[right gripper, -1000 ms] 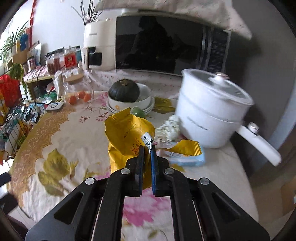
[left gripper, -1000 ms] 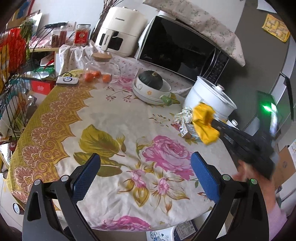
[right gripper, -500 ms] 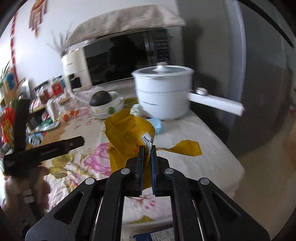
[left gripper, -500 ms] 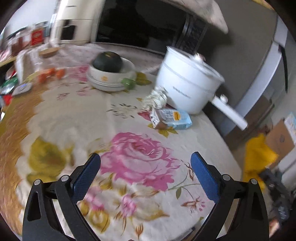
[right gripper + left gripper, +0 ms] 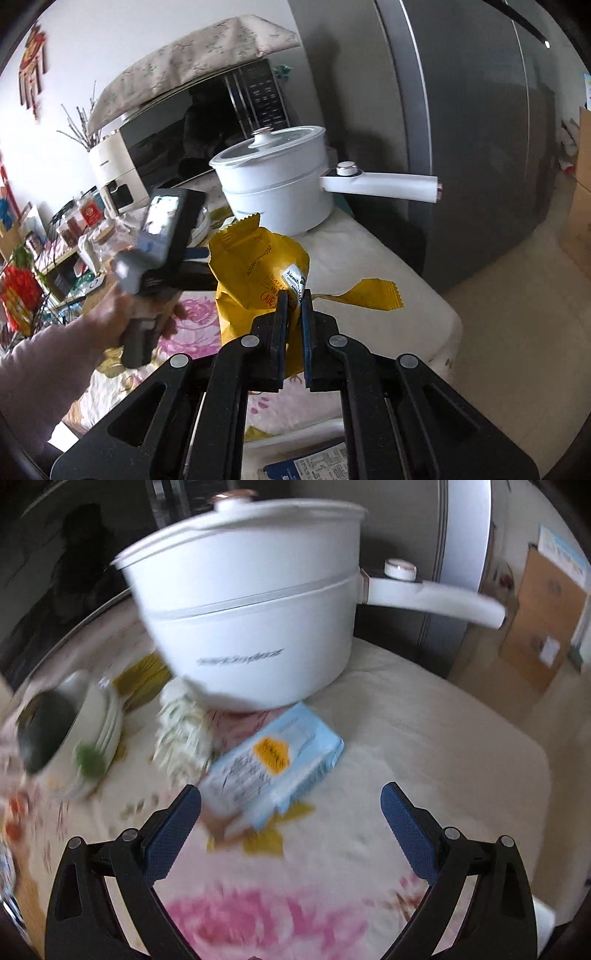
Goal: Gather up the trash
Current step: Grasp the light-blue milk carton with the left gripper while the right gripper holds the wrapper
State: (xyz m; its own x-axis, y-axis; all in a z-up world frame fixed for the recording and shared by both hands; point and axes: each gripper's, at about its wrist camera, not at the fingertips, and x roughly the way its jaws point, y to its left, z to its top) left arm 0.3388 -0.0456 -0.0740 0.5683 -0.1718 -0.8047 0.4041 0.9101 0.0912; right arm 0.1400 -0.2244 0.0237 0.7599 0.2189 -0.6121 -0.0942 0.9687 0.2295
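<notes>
My right gripper (image 5: 293,301) is shut on a crumpled yellow snack bag (image 5: 258,266), held up over the table's near edge. In the left wrist view my left gripper (image 5: 291,805) is open just short of a light blue packet (image 5: 275,758) that lies on the flowered tablecloth (image 5: 424,746); the packet's near end sits between the blue pads (image 5: 173,830) without touching them. A crumpled white wrapper (image 5: 181,723) lies to the packet's left. In the right wrist view a hand (image 5: 140,314) holds the left gripper's body to the left of the yellow bag.
A white electric pot (image 5: 251,609) with a long handle (image 5: 432,602) stands right behind the packet. A bowl with a dark green squash (image 5: 44,731) sits at the left. A microwave (image 5: 207,122) and a grey fridge (image 5: 461,129) stand behind; cardboard boxes (image 5: 543,616) on the floor.
My left gripper swept right and down across the table and rolled, closing in on the blue packet by the pot. My right gripper drew the yellow bag back off the table.
</notes>
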